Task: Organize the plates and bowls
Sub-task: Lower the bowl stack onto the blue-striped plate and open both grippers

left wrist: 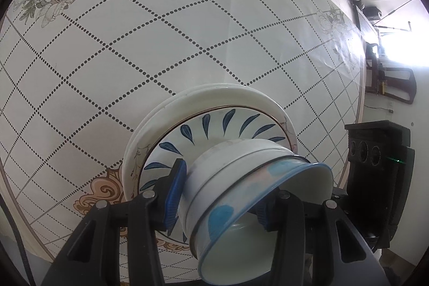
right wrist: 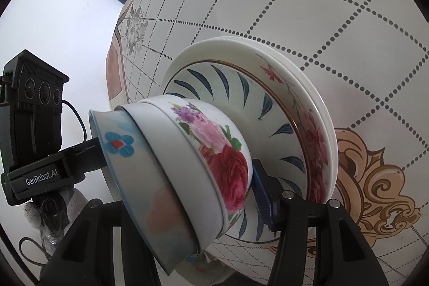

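Note:
A stack of nested bowls (left wrist: 241,184) sits on a stack of plates (left wrist: 214,103) on the patterned table. The top plate has blue leaf marks (right wrist: 241,87). In the right wrist view the bowls show a rose-printed bowl (right wrist: 222,152) and a blue-flower bowl (right wrist: 120,144). My left gripper (left wrist: 219,195) is shut on the bowl stack, one blue pad (left wrist: 175,192) on each side. My right gripper (right wrist: 187,200) is shut on the same bowl stack from the other side, with one blue pad (right wrist: 262,195) showing.
The table wears a white cloth with dotted diamonds (left wrist: 161,44) and gold scrolls (right wrist: 375,178). The other gripper's black camera body (left wrist: 380,173) shows at right; it also shows in the right wrist view (right wrist: 34,103). The table edge (right wrist: 118,66) is close by.

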Tool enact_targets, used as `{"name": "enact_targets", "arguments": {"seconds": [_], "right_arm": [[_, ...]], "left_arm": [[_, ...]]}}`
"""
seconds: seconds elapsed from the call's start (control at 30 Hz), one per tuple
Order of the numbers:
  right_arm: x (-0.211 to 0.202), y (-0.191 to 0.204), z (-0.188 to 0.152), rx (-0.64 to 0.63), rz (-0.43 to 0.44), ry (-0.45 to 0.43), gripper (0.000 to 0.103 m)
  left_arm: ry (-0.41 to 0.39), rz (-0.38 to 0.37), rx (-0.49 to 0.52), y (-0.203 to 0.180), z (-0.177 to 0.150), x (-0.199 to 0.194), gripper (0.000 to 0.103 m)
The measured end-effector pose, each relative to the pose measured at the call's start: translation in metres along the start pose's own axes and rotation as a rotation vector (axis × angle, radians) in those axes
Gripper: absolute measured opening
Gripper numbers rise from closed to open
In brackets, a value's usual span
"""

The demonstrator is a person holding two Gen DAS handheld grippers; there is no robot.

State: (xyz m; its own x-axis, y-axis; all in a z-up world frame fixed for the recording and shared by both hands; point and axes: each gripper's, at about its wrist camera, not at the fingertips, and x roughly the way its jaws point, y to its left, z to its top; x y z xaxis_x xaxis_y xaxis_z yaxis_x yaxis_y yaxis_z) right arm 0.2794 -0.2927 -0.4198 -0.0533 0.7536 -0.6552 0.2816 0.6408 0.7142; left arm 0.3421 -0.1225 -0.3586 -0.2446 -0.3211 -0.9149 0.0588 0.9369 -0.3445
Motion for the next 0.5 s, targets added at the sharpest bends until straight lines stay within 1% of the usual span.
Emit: {"name": "enact_targets", "arguments": {"seconds": [0.33, 0.5], "right_arm": [[0.0016, -0.0014, 0.0029, 0.002, -0.011, -0.001, 0.056], [0.0039, 0.0021, 0.0060, 0.000, -0.039, 0.001, 0.056]], "left_arm": [[0.010, 0.004, -0.005, 0.0019, 0.0024, 0.0032, 0.041], [0.021, 0.007, -0.020, 0.0037, 0.0004, 0.0081, 0.042]]}}
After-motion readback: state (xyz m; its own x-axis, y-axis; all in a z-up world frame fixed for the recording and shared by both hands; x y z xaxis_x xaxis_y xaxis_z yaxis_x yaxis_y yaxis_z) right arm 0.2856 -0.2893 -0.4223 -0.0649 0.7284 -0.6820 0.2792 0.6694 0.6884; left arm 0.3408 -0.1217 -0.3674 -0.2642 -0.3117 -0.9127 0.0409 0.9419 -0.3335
